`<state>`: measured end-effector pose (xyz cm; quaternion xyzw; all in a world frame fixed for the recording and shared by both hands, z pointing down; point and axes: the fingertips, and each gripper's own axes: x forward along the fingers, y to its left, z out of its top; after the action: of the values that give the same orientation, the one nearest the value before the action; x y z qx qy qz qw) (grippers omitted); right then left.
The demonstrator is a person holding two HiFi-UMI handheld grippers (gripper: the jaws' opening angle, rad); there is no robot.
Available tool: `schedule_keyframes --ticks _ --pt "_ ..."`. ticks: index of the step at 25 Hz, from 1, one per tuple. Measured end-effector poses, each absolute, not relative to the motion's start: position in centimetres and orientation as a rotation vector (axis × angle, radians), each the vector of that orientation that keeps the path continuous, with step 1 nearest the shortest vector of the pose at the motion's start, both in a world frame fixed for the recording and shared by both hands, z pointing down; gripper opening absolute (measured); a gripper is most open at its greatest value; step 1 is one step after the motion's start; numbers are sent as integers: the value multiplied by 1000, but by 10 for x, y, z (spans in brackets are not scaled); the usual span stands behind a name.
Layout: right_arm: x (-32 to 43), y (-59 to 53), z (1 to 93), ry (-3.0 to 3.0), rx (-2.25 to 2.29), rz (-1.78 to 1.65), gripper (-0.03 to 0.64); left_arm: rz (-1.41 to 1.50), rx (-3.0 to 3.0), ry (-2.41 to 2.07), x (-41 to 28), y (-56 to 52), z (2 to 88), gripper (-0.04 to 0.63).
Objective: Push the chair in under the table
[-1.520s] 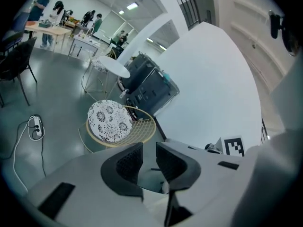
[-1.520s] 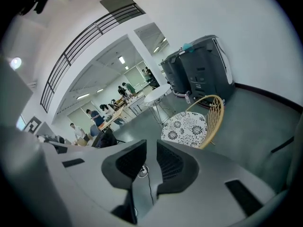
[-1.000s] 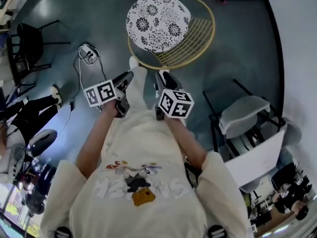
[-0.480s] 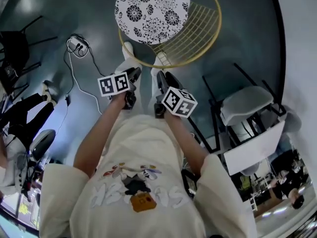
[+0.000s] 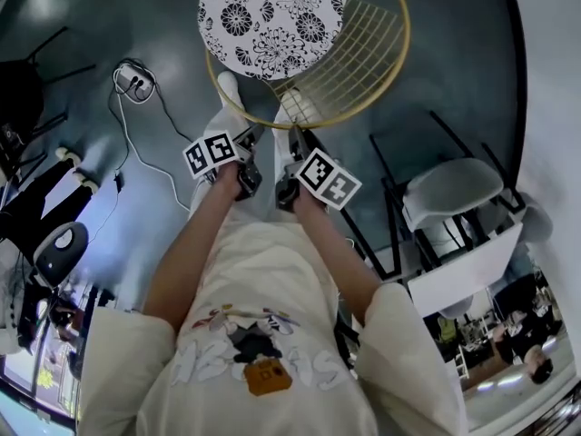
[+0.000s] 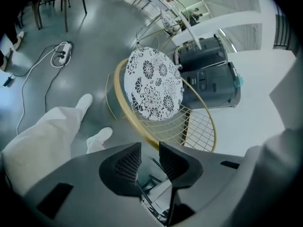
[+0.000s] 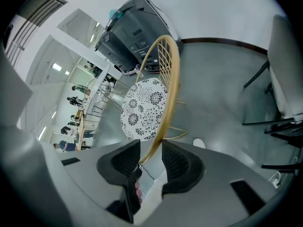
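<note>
Both bare forearms are reaching forward and down, side by side. The left gripper is pointing downward, its jaws standing apart with nothing pressed between them. The right gripper is opening its jaws, the chair's gold rim showing in their gap, not clamped.

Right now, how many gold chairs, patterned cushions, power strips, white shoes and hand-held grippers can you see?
gold chair: 1
patterned cushion: 1
power strip: 1
white shoes: 2
grippers: 2 (left gripper open and empty; right gripper, jaws opening, gold chair's rim seen between them)
Total: 7
</note>
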<state>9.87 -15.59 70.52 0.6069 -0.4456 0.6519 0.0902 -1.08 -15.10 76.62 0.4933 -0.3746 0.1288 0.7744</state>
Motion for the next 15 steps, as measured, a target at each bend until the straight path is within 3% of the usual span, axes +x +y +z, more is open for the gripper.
schedule_keyframes --ticks 9,15 --pt "99 -154 732 -1305 1790 1939 126 218 1085 -861 -6 -151 771 112" --pt "97 -155 731 -1298 1794 1968 98 -33 1017 -868 -9 -160 773 112"
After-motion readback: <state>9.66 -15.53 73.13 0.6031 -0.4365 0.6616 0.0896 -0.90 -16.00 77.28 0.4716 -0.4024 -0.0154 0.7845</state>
